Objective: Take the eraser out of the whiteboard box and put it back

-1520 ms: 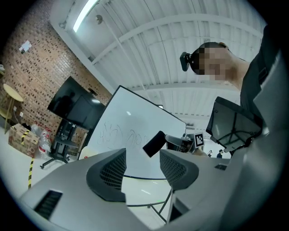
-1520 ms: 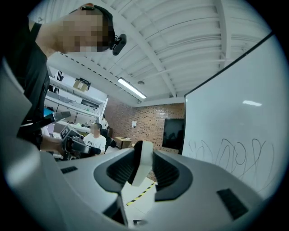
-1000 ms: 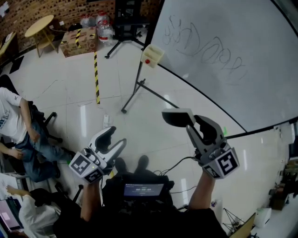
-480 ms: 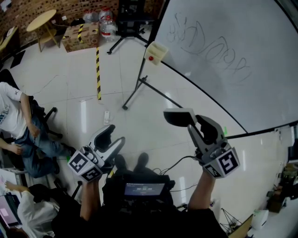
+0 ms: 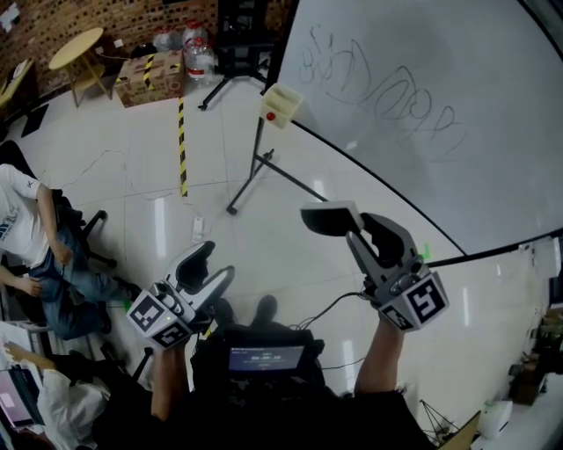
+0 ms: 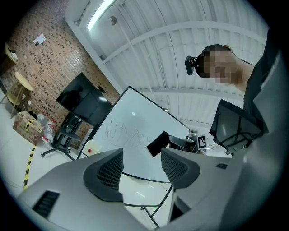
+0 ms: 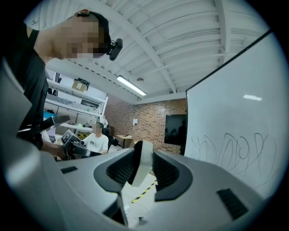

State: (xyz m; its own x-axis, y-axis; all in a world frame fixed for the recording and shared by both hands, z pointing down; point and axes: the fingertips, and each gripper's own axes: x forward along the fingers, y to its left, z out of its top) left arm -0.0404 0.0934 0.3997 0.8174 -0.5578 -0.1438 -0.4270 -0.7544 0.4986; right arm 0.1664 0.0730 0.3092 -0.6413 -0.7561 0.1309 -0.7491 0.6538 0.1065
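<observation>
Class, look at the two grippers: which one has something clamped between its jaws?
The right gripper: its jaws pinch the eraser. On the left gripper the jaws stand apart with nothing between them.

White whiteboard [image 5: 457,79] with dark scribbles; cream box [image 5: 281,104] — red dot on it; yellow-and-black striped tape [image 5: 182,145]; reddish brick wall [image 5: 53,22]; eraser [image 5: 325,221] black, pale-edged; white floor [image 5: 132,176].

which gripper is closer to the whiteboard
Right. The right gripper, shut on the eraser, is just off the whiteboard by its lower edge; the left gripper, open, is farther away.
</observation>
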